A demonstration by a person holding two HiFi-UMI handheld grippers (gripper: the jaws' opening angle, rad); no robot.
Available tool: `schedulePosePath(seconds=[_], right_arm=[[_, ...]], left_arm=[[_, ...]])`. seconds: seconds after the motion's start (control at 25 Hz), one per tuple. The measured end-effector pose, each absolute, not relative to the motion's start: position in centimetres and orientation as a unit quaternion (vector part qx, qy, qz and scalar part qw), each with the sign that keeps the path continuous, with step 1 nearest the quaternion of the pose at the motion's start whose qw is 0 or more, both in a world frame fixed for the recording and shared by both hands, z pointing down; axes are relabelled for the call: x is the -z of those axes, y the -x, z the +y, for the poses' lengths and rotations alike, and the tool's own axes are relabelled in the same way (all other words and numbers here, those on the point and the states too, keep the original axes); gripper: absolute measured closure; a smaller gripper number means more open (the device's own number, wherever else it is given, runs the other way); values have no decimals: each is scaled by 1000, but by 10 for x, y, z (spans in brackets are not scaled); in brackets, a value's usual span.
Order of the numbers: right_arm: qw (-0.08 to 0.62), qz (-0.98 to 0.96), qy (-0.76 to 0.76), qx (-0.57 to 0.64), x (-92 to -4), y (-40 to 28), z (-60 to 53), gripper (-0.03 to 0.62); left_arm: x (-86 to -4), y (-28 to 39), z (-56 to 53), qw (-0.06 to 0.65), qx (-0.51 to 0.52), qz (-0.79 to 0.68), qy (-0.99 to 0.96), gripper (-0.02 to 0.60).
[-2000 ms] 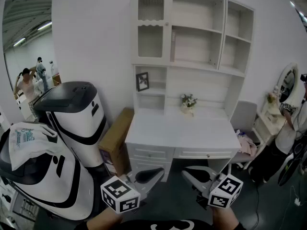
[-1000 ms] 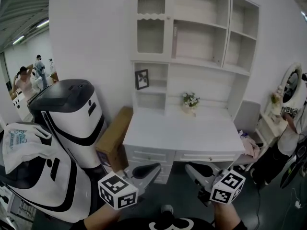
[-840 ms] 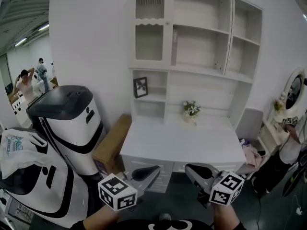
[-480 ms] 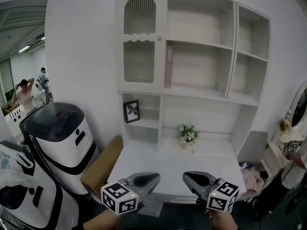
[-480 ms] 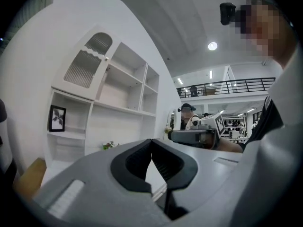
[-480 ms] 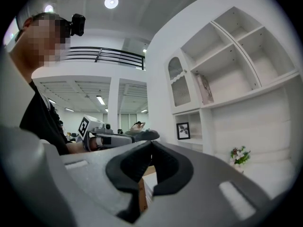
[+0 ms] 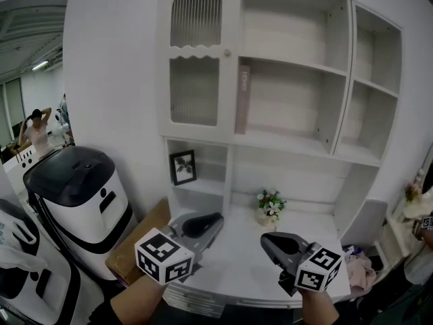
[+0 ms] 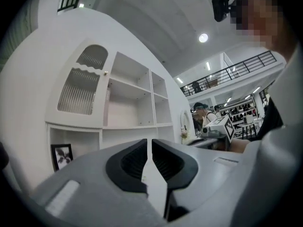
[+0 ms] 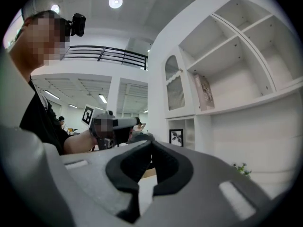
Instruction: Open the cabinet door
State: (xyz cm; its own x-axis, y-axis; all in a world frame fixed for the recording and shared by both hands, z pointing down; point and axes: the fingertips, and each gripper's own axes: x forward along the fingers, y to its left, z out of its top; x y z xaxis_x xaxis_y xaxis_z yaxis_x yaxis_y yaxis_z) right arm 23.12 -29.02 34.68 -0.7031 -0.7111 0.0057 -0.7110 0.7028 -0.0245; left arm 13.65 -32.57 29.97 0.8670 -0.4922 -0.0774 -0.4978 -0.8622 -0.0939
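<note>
The white cabinet door (image 7: 196, 59) with an arched top and ribbed panes stands closed at the upper left of the hutch, its small knob (image 7: 227, 53) on the right edge. Below it, my left gripper (image 7: 215, 219) is shut and empty over the desk, pointing level towards the hutch. To the right, my right gripper (image 7: 265, 239) is shut too, holding nothing. In the left gripper view the door (image 8: 78, 91) and knob (image 8: 105, 72) rise high and left of the shut left gripper (image 8: 151, 142). In the right gripper view the door (image 9: 174, 91) lies beyond the shut right gripper (image 9: 151, 144).
The white desk (image 7: 237, 263) carries a small flower pot (image 7: 270, 205). A framed picture (image 7: 183, 166) sits in the cubby under the door, a book (image 7: 242, 99) leans on the shelf beside it. White-and-black machines (image 7: 81, 188) and a cardboard box (image 7: 139, 239) stand left.
Both grippers have moved forward and upward, from in front of the desk's drawers to above the desk top. The hutch and its door now loom closer and larger.
</note>
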Motion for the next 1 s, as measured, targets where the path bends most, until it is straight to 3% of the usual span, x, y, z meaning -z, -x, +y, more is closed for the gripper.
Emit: schedulePosePath(seconds=[0.04, 0.2, 0.4, 0.64, 1.0], right_arm=[[1, 923, 384, 18, -351, -231, -297, 591], [-5, 922, 388, 19, -354, -234, -328, 592], [-1, 911, 412, -4, -323, -255, -368, 592], [-1, 901, 434, -27, -293, -269, -399, 592], [-22, 887, 461, -30, -286, -283, -413, 592]], left_arm=[[-292, -137, -336, 67, -22, 259, 963, 561], [-251, -137, -384, 123, -13, 272, 954, 426], [-184, -137, -447, 208, -14, 304, 930, 382], [-84, -143, -498, 326, -28, 339, 882, 382], [10, -158, -569, 396, -10, 383, 834, 382]])
